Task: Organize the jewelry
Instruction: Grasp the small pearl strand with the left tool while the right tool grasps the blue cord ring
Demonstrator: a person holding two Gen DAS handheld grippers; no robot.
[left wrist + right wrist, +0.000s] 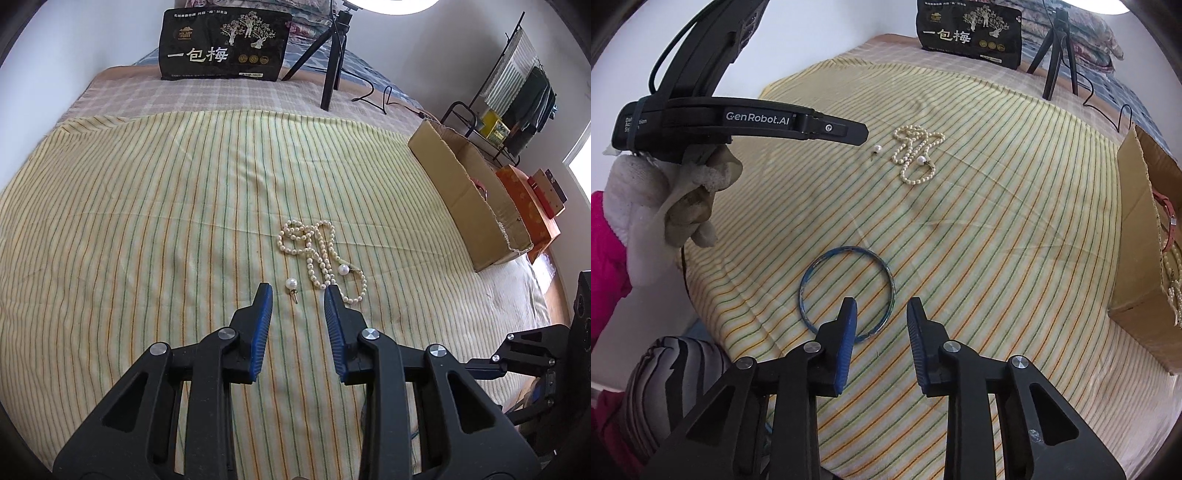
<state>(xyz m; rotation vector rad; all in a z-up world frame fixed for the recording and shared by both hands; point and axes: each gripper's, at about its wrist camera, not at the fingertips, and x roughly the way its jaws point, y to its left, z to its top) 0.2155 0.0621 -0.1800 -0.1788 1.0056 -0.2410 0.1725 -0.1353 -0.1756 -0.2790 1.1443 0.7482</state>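
Note:
A pearl necklace [317, 251] lies bunched on the striped cloth [147, 221]. One pearl earring [343, 269] rests on its strands. Another pearl earring [291, 283] lies just ahead of and between the tips of my left gripper [297, 290], which stands open just above the cloth without touching it. In the right wrist view a blue bangle [849, 250] lies flat. My right gripper [882, 302] is open over its near right part, with the left finger [847, 321] covering some of the ring. The necklace [918, 147] lies farther off, by the left gripper's tip [862, 133].
An open cardboard box [1137, 240] stands at the right edge of the bed, with a red strap [1167, 206] and pearls inside. A black printed bag [225, 44] and a tripod [332, 55] stand at the far end. A gloved hand [665, 199] holds the left gripper.

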